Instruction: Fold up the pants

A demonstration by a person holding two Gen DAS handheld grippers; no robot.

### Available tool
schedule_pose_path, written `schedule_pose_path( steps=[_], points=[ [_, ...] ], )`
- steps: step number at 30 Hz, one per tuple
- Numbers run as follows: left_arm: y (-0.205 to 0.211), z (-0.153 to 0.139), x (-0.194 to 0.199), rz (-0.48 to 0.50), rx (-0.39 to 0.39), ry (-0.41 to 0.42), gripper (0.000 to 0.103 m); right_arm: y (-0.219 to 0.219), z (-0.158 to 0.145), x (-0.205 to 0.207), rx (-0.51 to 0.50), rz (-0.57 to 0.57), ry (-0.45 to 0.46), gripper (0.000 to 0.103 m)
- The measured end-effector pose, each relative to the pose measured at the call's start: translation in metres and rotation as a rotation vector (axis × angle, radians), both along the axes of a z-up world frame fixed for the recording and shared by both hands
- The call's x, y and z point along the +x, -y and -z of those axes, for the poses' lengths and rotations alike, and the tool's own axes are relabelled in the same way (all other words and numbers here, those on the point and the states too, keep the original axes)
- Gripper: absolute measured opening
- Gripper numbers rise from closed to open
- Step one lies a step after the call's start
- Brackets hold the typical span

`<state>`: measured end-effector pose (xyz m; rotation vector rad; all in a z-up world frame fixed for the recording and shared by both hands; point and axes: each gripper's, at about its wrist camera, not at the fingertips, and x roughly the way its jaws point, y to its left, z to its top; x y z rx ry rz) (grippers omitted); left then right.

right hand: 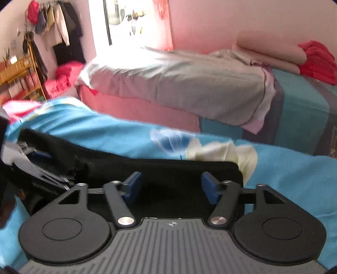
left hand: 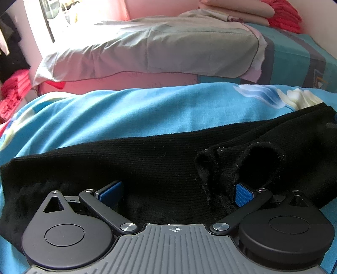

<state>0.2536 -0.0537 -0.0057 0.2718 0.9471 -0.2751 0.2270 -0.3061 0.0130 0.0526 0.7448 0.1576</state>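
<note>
Black ribbed pants (left hand: 147, 160) lie folded in a long band across a blue floral bedsheet (left hand: 126, 113). A bunched cuff opening (left hand: 261, 160) stands up at the right. My left gripper (left hand: 177, 194) is open, its blue pads on either side of the fabric's near edge. In the right wrist view the pants (right hand: 168, 168) end at a squared corner on the right. My right gripper (right hand: 172, 185) is open over that end, blue pads apart. The left gripper (right hand: 38, 166) shows at the far left of that view.
A second bed with a grey sheet (left hand: 160, 50) stands beyond a gap, over a pink base. Red and pink folded textiles (left hand: 282, 14) are stacked at the back right. Hanging clothes and a shelf (right hand: 42, 42) are at the left wall.
</note>
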Motion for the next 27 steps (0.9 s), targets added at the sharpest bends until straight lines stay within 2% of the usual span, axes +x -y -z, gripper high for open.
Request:
schedule_pose_path(
  steps=[1, 2, 3, 5, 6, 7, 9, 10, 12, 13, 15, 16, 18, 20, 22, 24, 27],
  points=[
    [0.0, -0.001, 0.001, -0.002, -0.002, -0.008, 0.103, 0.0, 0.01, 0.005, -0.032, -0.001, -0.065, 0.07],
    [-0.002, -0.004, 0.002, -0.003, -0.02, -0.019, 0.103, 0.001, 0.025, 0.024, -0.049, -0.015, -0.074, 0.07],
    [-0.007, -0.008, 0.004, 0.001, -0.069, -0.042, 0.103, -0.004, 0.024, 0.026, -0.06, -0.022, -0.054, 0.07],
    [-0.024, -0.022, 0.004, 0.025, -0.222, -0.082, 0.103, -0.013, 0.014, 0.023, -0.085, -0.01, -0.068, 0.071],
    [-0.036, -0.031, 0.002, 0.047, -0.319, -0.091, 0.103, -0.016, 0.012, 0.023, -0.092, -0.012, -0.057, 0.071],
    [-0.046, -0.04, -0.002, 0.055, -0.378, -0.083, 0.103, -0.017, 0.008, 0.02, -0.085, -0.019, -0.035, 0.073],
    [-0.066, -0.055, -0.011, 0.03, -0.418, -0.045, 0.103, -0.015, 0.02, 0.026, -0.055, -0.011, -0.043, 0.08],
    [-0.076, -0.061, -0.016, 0.006, -0.434, -0.032, 0.103, -0.015, 0.027, 0.032, -0.067, 0.007, -0.078, 0.08],
    [-0.104, -0.07, -0.029, -0.055, -0.472, -0.02, 0.103, -0.02, 0.024, 0.034, -0.105, 0.011, -0.078, 0.078],
    [-0.117, -0.074, -0.035, -0.089, -0.476, -0.007, 0.103, -0.026, 0.016, 0.033, -0.136, 0.036, -0.063, 0.077],
    [-0.148, -0.079, -0.053, -0.184, -0.447, 0.033, 0.103, -0.042, -0.003, 0.027, -0.162, 0.063, 0.031, 0.08],
    [-0.164, -0.08, -0.063, -0.25, -0.416, 0.049, 0.103, -0.052, -0.011, 0.022, -0.155, 0.061, 0.072, 0.086],
    [-0.196, -0.075, -0.081, -0.403, -0.326, 0.056, 0.103, -0.082, -0.024, 0.015, -0.139, 0.024, 0.126, 0.089],
    [-0.227, -0.065, -0.1, -0.569, -0.244, 0.035, 0.103, -0.13, -0.028, 0.004, -0.153, -0.118, 0.146, 0.089],
    [-0.253, -0.055, -0.118, -0.679, -0.235, -0.001, 0.103, -0.179, -0.023, -0.008, -0.196, -0.258, 0.176, 0.089],
    [-0.275, -0.048, -0.141, -0.756, -0.251, -0.026, 0.103, -0.239, -0.013, -0.022, -0.286, -0.391, 0.244, 0.089],
    [-0.295, -0.044, -0.173, -0.811, -0.245, -0.027, 0.103, -0.316, 0.002, -0.039, -0.4, -0.543, 0.338, 0.089]
  ],
)
